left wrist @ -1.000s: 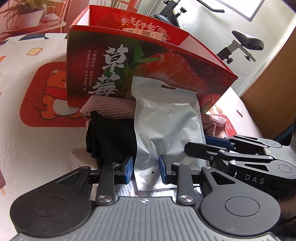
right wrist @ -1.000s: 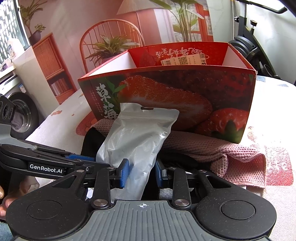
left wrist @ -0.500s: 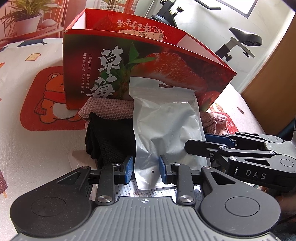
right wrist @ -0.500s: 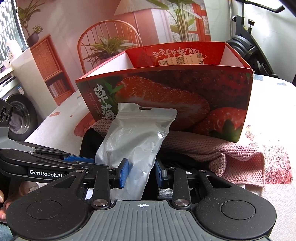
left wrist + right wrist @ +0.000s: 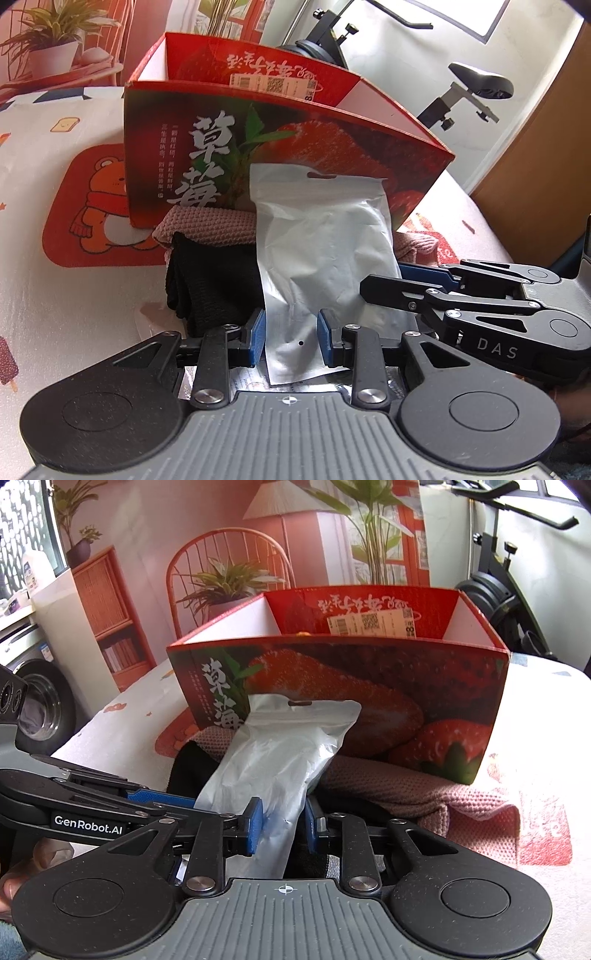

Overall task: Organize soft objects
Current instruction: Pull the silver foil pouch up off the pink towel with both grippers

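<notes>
Soft silver plastic pouch (image 5: 325,258) stands mid-frame before the red strawberry-printed cardboard box (image 5: 258,155), over the pink knitted cloth (image 5: 424,797) and black fabric (image 5: 210,280). Your left tongs (image 5: 290,338) sit narrow at its lower edge, seemingly pinching it upright. Your right tongs (image 5: 282,821) are closing on its side, probably to share the lift into the box.

1. The silver pouch (image 5: 325,258) covers the pink cloth's (image 5: 210,225) middle, at twelve o'clock from the left gripper (image 5: 290,341).
2. The strawberry box's (image 5: 406,686) floor stays unseen behind its front wall.
</notes>
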Available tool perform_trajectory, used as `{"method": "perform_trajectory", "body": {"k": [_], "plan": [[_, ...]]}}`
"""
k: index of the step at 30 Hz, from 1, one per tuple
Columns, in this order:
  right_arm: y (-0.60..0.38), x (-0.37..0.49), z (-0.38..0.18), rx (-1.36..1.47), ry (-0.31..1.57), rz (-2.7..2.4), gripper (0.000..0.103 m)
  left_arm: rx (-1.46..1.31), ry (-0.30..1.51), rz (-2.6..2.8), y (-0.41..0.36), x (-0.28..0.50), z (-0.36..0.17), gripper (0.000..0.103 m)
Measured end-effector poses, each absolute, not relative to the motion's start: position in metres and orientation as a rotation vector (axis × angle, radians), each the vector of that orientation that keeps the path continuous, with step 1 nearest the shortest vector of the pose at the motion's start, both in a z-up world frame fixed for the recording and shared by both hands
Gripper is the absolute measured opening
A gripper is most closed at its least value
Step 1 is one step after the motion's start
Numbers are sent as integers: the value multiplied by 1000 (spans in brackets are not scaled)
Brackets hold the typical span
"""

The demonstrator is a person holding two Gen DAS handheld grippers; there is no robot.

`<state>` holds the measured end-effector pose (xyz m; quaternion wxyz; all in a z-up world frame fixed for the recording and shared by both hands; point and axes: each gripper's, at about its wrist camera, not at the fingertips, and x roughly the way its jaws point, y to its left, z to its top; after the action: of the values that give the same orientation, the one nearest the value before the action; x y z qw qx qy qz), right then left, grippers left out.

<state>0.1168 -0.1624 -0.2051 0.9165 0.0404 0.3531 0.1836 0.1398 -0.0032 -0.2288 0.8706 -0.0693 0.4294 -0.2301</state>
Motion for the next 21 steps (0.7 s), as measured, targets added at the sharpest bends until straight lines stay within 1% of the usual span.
{"method": "perform_trajectory", "body": {"k": [5,12,16,19,21], "plan": [[-160,112,-199,61,704,389,21,-147,864,-508,-4,134,-221,32],[-163,116,-207,64,760,366,22,-166,914,-460,-2,144,-231,32],[-167,117,-211,85,766,352,25,-157,904,-460,-3,151,-231,32],[-172,118,-213,109,765,338,30,-135,896,-468,-7,157,-230,32],[-176,119,-214,133,764,328,31,-132,897,-474,-10,161,-230,32]]}}
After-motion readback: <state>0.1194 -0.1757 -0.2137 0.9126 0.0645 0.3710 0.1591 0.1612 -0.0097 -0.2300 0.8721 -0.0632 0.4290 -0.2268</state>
